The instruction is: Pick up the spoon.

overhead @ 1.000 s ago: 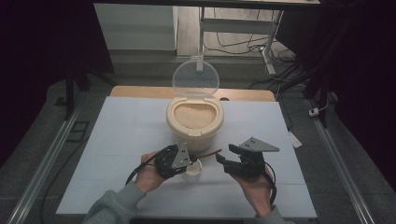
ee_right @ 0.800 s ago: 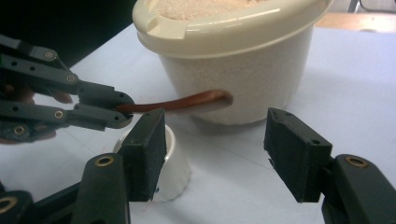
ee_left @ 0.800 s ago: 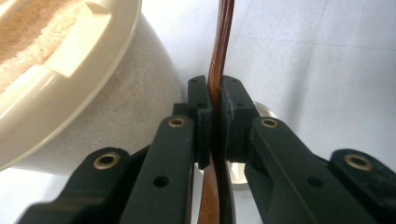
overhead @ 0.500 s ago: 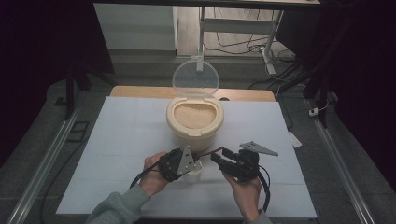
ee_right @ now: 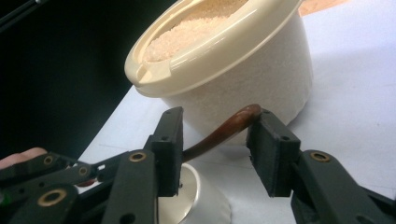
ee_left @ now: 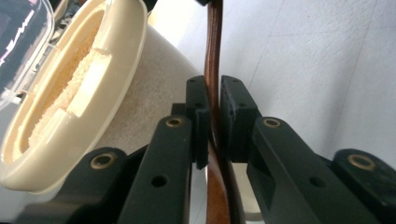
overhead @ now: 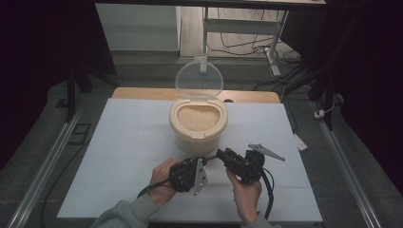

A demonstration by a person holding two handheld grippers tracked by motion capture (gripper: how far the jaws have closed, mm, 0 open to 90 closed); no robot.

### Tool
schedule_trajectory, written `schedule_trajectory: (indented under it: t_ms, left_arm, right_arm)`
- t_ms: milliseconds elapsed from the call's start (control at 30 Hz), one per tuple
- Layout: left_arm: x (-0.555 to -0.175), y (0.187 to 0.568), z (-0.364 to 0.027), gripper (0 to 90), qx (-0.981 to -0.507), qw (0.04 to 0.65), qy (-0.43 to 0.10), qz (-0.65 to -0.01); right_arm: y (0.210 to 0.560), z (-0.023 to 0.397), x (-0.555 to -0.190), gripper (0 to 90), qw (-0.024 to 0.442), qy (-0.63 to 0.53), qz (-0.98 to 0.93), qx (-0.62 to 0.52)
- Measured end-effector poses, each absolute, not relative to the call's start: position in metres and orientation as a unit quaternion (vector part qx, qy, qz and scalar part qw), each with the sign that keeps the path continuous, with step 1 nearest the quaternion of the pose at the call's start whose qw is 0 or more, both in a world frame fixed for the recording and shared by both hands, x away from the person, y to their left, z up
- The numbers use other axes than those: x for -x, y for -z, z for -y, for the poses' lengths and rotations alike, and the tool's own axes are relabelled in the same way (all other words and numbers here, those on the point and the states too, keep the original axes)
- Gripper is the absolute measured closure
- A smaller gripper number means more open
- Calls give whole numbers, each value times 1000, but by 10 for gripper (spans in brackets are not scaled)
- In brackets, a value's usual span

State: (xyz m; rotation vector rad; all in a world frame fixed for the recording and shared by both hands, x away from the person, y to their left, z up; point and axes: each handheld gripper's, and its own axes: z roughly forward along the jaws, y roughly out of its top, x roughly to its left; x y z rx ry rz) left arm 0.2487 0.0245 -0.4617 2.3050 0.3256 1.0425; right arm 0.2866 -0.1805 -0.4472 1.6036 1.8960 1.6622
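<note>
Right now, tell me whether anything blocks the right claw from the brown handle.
Nothing visible does. The brown handle runs between the open jaws of the right claw, its tip close to one pad. The left claw clamps it farther down.

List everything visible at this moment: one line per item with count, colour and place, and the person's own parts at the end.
Container: one, cream, filled with pale grain, centre of the mat.
Lid: one, clear, hinged open and upright behind the container.
Spoon: one, brown wooden handle, in front of the container, clamped by the left gripper, its end between the right gripper's open jaws.
Small bowl: one, white, on the mat below the spoon handle.
Mat: one, white, covering the table.
Table: one, wooden edge showing behind the mat.
Left gripper: one, black, shut on the spoon.
Right gripper: one, black, open around the handle's end.
Hands: two, left hand and right hand, at the near edge.
</note>
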Motion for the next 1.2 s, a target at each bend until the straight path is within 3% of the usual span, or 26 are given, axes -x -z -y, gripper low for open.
schedule_trajectory:
  t_ms: [433,667,900,1067,1200]
  left_arm:
    - [-251,458,-32,775,-861,319,-376,-124]
    - [-253,456,-36,763,-859,339,-359,-135]
    - [-253,450,-45,561,-855,368,-331,-155]
    - [-254,442,-64,391,-849,407,-272,-196]
    - [-255,439,-83,344,-844,429,-230,-225]
  right_arm:
    - [448,189,-288,820,10,-628,-593,-504]
    - [448,189,-288,837,-6,-647,-583,-491]
    - [444,190,-286,838,2,-662,-581,-473]
    - [441,194,-286,839,11,-674,-583,-453]
    - [438,196,-287,839,19,-676,-586,-446]
